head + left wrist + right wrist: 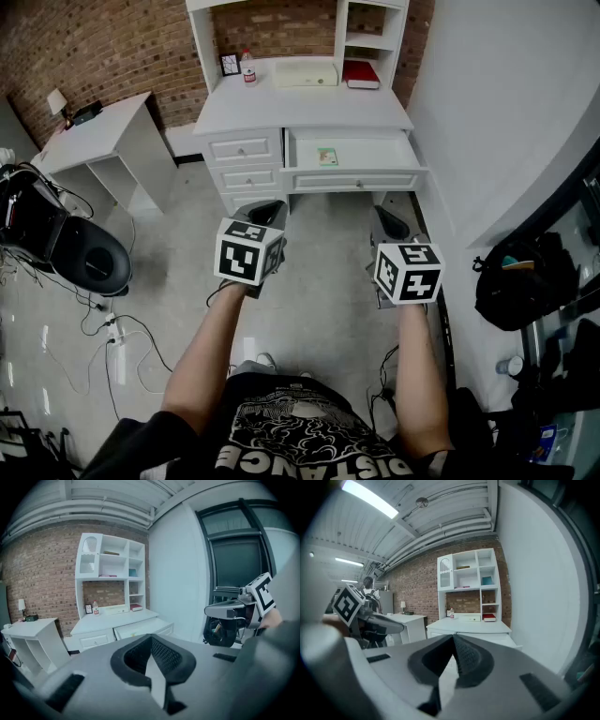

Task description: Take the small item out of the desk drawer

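1. A white wooden desk (pixel 300 111) with a shelved hutch stands against a red brick wall (pixel 103 42); every place below is given from this desk.
2. The desk's upper right drawer (pixel 352 141) is pulled out toward the person. A small flat green-and-white item (pixel 327 157) lies on the drawer's floor, toward its left side, and neither gripper touches it.
3. The left gripper (pixel 265 214) is grey with black pads and carries a black-and-white marker cube. It is held in front of the desk, below the closed left-hand drawers and well apart from them. Its jaws meet tip to tip with nothing between them.
4. The right gripper (pixel 389 223), of the same build, is held in front of the desk below the open drawer's front panel, apart from it. Its jaws are likewise pressed together and hold nothing.
5. At the back of the desktop, a small black-framed object (pixel 230 64) and a clear bottle with a red cap (pixel 248 69) stand to the left. A flat cream box (pixel 305 73) lies in the middle and a red book (pixel 362 74) to the right.
6. A lower white side table (pixel 94 136) stands to the desk's left, with a small lamp (pixel 56 101) on it.
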